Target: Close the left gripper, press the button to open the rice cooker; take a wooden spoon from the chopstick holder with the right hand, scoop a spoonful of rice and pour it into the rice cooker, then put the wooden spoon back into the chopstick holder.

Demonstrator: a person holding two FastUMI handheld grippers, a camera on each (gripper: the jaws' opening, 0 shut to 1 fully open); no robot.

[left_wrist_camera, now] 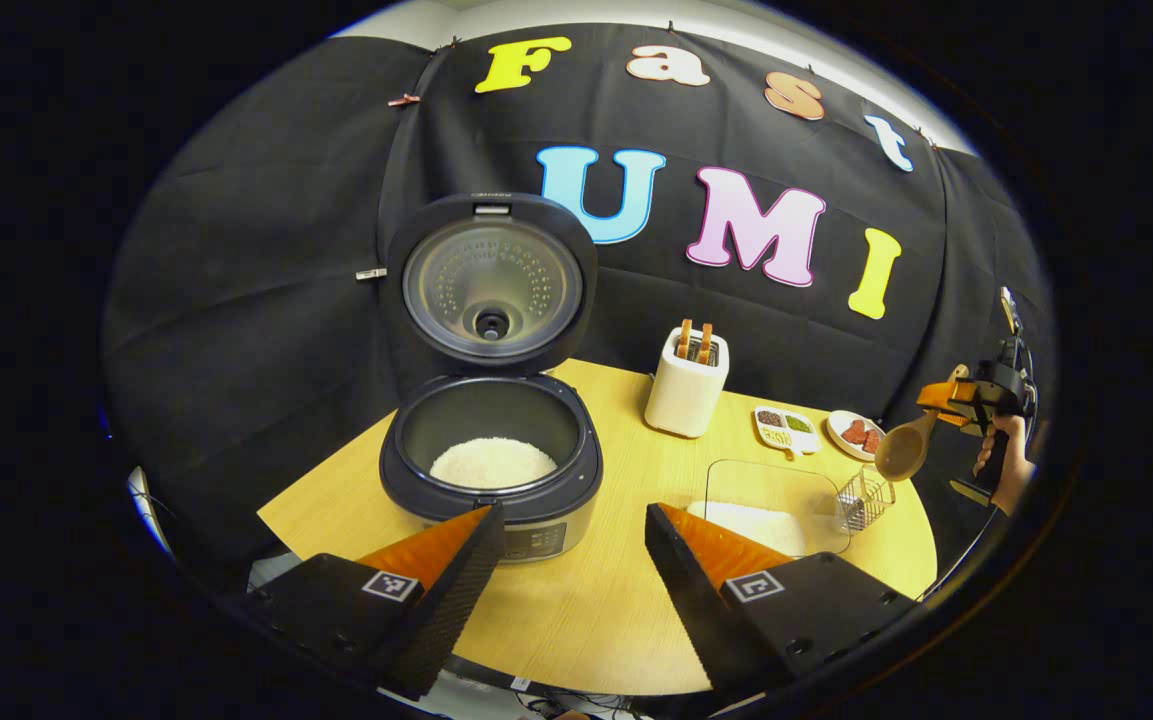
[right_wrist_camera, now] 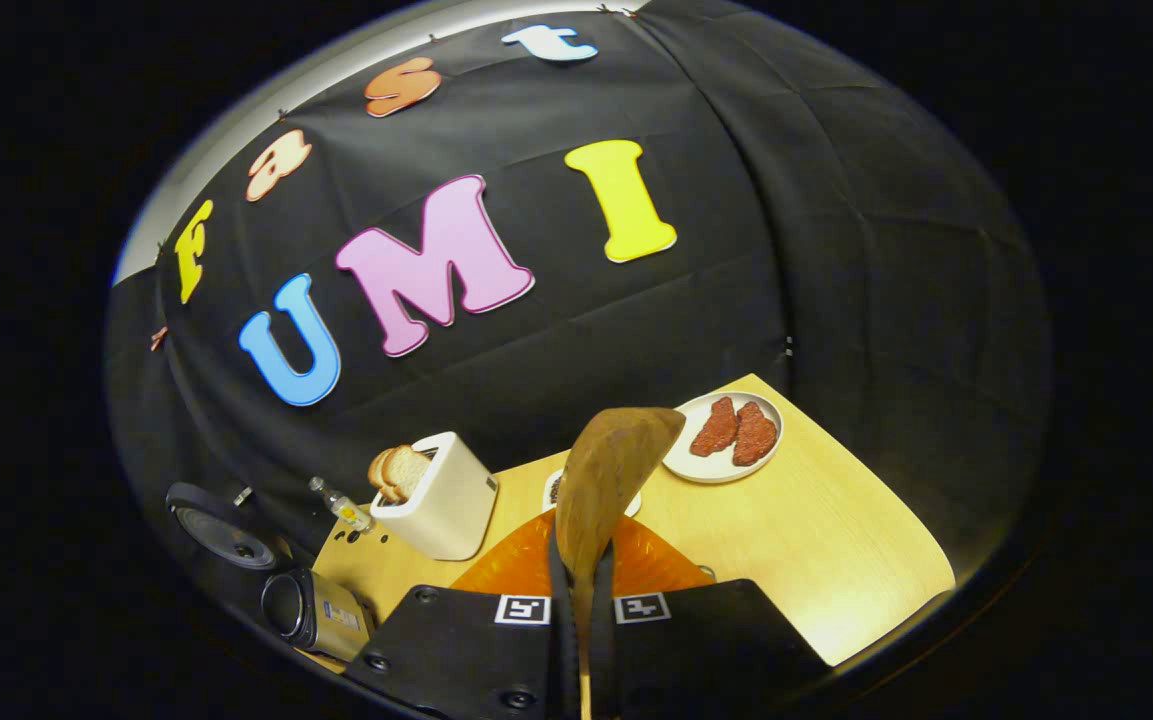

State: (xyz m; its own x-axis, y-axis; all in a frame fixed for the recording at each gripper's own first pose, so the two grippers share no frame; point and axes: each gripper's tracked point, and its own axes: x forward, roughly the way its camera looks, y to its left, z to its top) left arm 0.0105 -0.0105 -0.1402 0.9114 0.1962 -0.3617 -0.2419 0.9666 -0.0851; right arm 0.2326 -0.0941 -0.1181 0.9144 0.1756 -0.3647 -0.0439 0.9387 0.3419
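The rice cooker (left_wrist_camera: 491, 470) stands with its lid (left_wrist_camera: 489, 282) swung up and white rice in the pot. My left gripper (left_wrist_camera: 566, 560) is open in front of it, low over the table, with nothing between its fingers. At the far right my right gripper (left_wrist_camera: 976, 400), held by a hand (left_wrist_camera: 1008, 465), carries the wooden spoon (left_wrist_camera: 904, 450) above the wire chopstick holder (left_wrist_camera: 863, 500). In the right gripper view the right gripper (right_wrist_camera: 581, 580) is shut on the wooden spoon (right_wrist_camera: 611, 470), whose bowl points up and away. A clear container of rice (left_wrist_camera: 761, 500) sits beside the holder.
A white toaster (left_wrist_camera: 687, 383) with bread stands behind the cooker. A divided dish (left_wrist_camera: 786, 430) and a plate of red meat pieces (right_wrist_camera: 726, 435) lie at the back right. The round wooden table (left_wrist_camera: 596, 610) has its edge close below my left gripper.
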